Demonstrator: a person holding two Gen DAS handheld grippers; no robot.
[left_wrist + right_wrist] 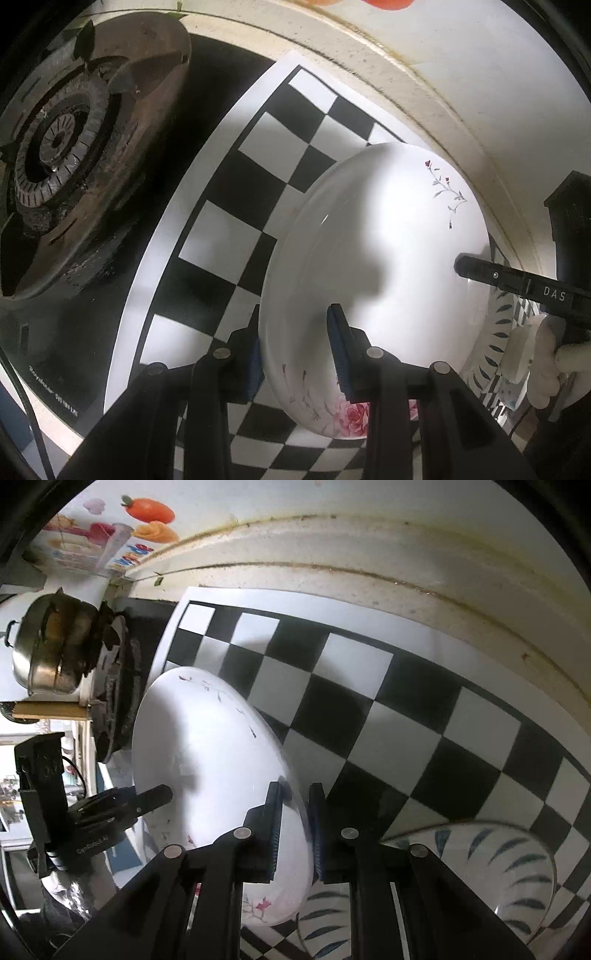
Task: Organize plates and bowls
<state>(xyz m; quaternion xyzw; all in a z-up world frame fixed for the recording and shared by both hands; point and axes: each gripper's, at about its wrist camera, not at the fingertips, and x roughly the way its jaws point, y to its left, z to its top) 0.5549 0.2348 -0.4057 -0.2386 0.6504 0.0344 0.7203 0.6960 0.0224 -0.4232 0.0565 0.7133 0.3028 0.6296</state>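
A white floral plate is held by both claws at once, above a black-and-white checkered mat that covers the table. In the left wrist view the plate fills the centre and lower right of the frame. The left claw is clamped on its near rim at the lower centre, one blue pad inside the plate and the other under the rim, just by the pink rose print. The right claw reaches in from the right edge of that frame, pinching the opposite rim, with a gloved hand behind it.

In the right wrist view the plate sits centre left, tilted. The right claw is closed on its rim at the lower centre, pads on either side of the edge. The left claw shows at the left edge of the plate.

A bowl with blue leaf marks stands on the mat in the lower right of that view, just beside and partly under the plate. A gas burner lies at the upper left of the left wrist view, and a steel pot at the upper left of the right.
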